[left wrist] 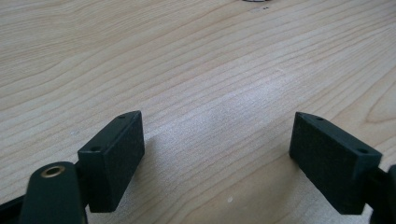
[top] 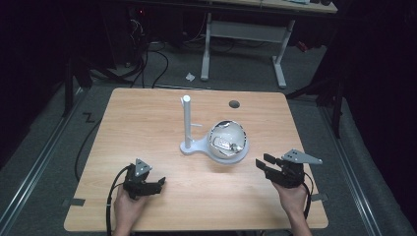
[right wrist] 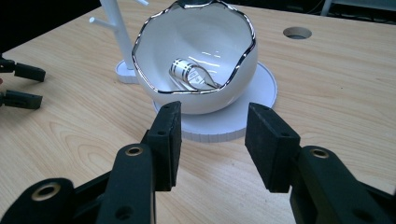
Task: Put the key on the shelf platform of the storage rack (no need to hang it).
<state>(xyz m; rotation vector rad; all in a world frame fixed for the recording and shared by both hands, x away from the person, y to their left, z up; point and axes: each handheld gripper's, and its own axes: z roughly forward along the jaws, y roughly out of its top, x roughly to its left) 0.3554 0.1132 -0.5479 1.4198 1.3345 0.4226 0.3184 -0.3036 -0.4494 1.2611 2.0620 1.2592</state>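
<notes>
Your right tool (right wrist: 212, 140) sits jaws apart, empty, just short of the eggshell-shaped white bowl (right wrist: 201, 91) on its stand mid-surface (top: 162, 206); left tool (left wrist: 217, 154) jaws wide, empty, well apart from it.

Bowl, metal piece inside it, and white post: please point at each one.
bowl (right wrist: 205, 100), right gripper view, on its outer front wall.
metal piece (right wrist: 184, 71), right gripper view, on its ringed end.
white post (top: 187, 120), high view, on the middle of its shaft.
</notes>
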